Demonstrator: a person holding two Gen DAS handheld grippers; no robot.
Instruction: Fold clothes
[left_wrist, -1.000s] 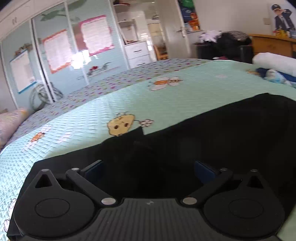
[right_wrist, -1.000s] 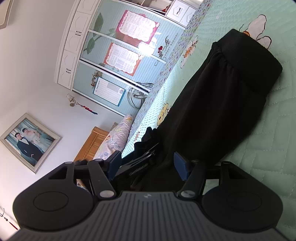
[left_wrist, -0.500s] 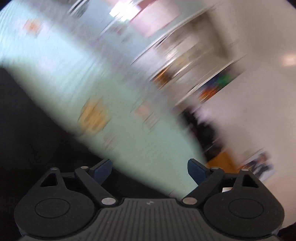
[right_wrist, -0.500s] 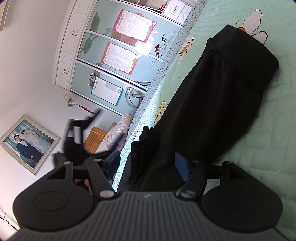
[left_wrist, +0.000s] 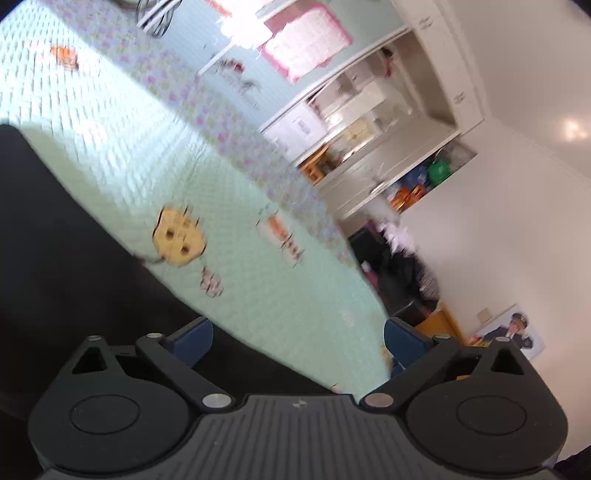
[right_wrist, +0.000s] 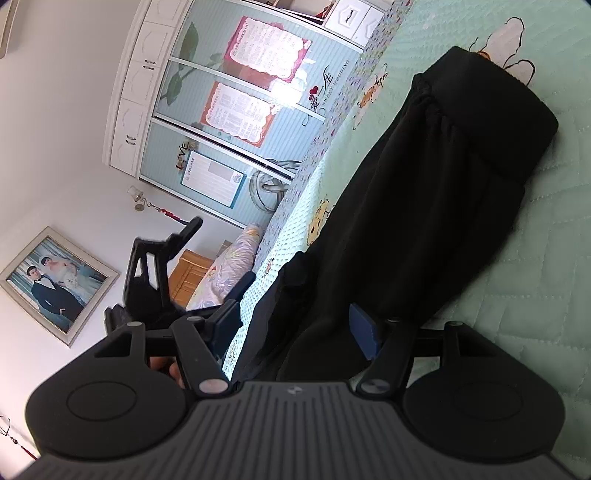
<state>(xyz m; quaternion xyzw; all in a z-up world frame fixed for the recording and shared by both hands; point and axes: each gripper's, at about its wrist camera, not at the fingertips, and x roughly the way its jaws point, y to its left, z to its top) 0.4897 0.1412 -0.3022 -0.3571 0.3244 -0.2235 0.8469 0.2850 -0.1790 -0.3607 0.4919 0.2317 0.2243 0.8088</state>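
Lying long across green quilted bedspread (right_wrist: 535, 229), black garment (right_wrist: 424, 206) looked soft, limp, light. We had right gripper (right_wrist: 295, 328) clamped on bunched end; left gripper (left_wrist: 297, 341) was opening, empty. We judged far cuff best hold.

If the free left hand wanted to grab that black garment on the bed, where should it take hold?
Probably the long straight edge of the black garment that borders the bedspread. It lies flat and clear, so the opening left gripper, with nothing between its fingers, could slide in from the bedspread side.

Garment (right_wrist: 424, 221) lies on bed (right_wrist: 535, 277).
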